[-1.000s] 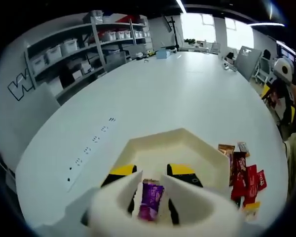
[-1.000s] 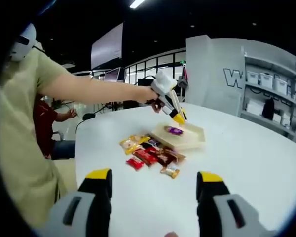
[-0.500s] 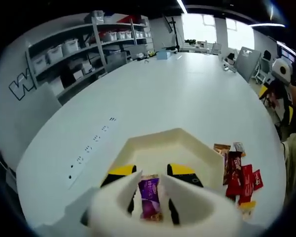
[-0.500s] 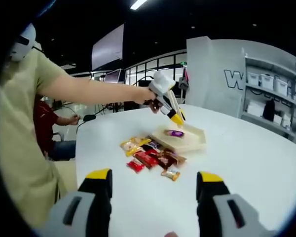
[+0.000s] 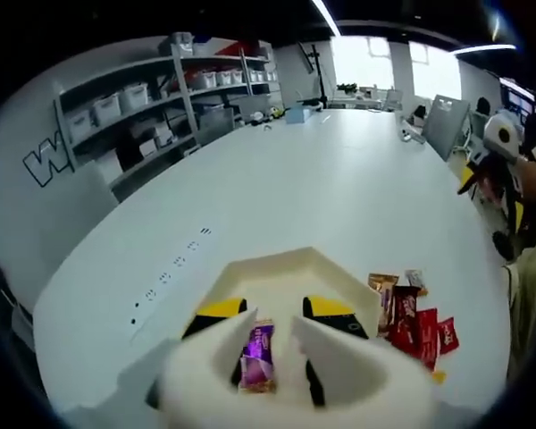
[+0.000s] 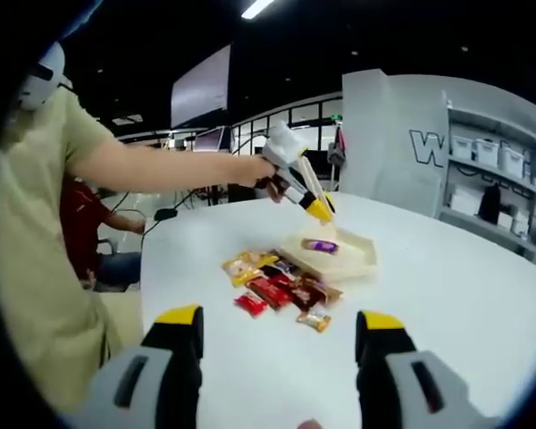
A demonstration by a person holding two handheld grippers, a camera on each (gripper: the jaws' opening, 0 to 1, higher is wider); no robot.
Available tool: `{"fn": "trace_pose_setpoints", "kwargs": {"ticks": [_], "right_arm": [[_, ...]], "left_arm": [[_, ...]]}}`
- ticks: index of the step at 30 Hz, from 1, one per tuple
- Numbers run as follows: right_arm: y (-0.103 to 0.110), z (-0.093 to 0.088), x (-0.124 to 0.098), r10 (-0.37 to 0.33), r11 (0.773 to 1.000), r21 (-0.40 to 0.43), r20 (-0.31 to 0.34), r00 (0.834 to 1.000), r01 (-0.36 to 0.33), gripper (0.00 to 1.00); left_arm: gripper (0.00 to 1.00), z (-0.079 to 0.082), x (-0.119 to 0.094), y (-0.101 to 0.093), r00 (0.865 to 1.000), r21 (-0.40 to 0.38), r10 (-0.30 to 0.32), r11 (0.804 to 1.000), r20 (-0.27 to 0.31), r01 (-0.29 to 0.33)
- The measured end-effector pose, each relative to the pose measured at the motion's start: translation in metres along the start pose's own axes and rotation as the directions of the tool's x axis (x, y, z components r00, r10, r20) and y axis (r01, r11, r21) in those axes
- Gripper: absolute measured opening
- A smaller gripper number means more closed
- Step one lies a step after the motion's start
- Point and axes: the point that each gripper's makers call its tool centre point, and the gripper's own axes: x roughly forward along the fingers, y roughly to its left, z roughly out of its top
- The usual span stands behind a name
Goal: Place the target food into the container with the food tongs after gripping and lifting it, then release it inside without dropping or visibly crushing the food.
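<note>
My jaws are black with yellow tips. The snack bar [image 5: 257, 359] is purple, its container [image 5: 297, 279] cream, the table [image 5: 339, 188] white. Right of it lie red, brown and orange-yellow wrappers [image 5: 414, 315].

The right gripper [image 6: 281, 332] is fitted with two dark jaws capped in yellow, each carried on a grey moulded mount with a dark slot. The left gripper [image 6: 320, 209] is built from a white moulded body and white tongs, tipped with yellow-and-black jaws. A light khaki short-sleeved shirt [image 6: 37, 241] is worn by the person.
</note>
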Motion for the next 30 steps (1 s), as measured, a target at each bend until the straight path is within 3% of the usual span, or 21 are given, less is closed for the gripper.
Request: {"fn": "trace_pose_setpoints", "kwargs": {"ticks": [18, 30], "right_arm": [[0.011, 0.006, 0.002, 0.011, 1.0, -0.015, 0.01, 1.0, -0.011, 0.68], [0.015, 0.007, 0.001, 0.012, 1.0, -0.019, 0.009, 1.0, -0.012, 0.68]], "left_arm": [[0.24, 0.008, -0.041, -0.03, 0.998, 0.02, 0.014, 1.0, 0.063, -0.015], [0.24, 0.006, -0.067, -0.064, 0.996, 0.051, 0.009, 0.999, 0.083, -0.014]]}}
